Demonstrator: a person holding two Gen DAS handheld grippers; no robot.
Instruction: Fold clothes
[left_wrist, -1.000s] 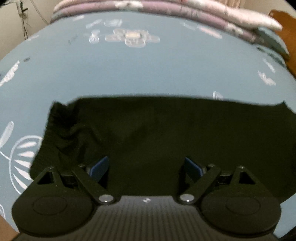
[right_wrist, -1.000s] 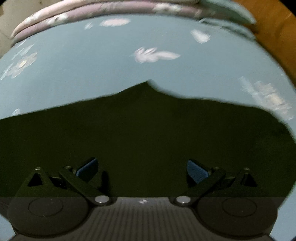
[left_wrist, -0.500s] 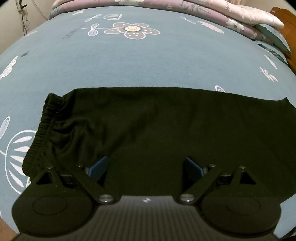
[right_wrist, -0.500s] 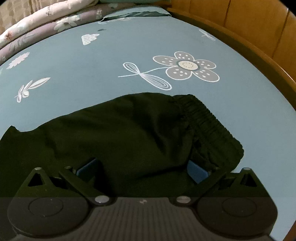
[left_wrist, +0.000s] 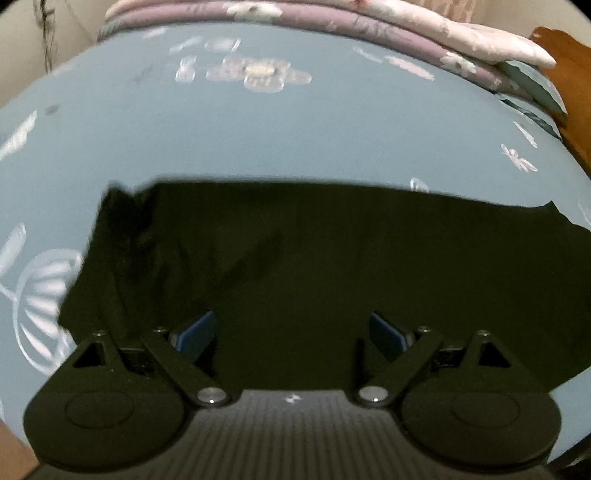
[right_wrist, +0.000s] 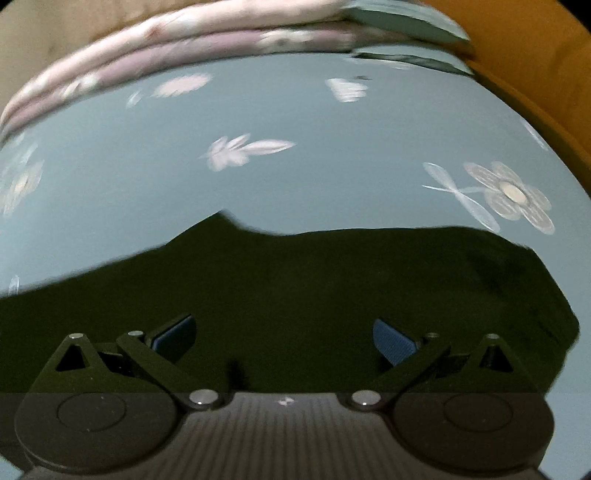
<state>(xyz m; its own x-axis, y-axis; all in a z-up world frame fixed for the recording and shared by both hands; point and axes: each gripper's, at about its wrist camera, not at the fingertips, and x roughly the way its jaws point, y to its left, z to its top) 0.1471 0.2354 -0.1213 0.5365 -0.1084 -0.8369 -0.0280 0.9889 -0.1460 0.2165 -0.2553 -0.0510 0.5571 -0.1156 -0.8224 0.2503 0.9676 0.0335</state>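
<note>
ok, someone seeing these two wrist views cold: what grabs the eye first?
The dark, near-black fabric garment spread flat across the lower half of both views, on a blue-grey bedsheet printed with white flowers. Next, the open left gripper and open right gripper, blue pads wide apart just above the cloth, holding nothing. At the far edge, a stack of folded pink and mauve floral quilts.

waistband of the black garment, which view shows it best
Neither view shows it sharply, but the left wrist view is clearer: the garment's gathered waistband is visible at the left end, over the sheet. The right wrist view shows only a dark, blurred right end.
</note>
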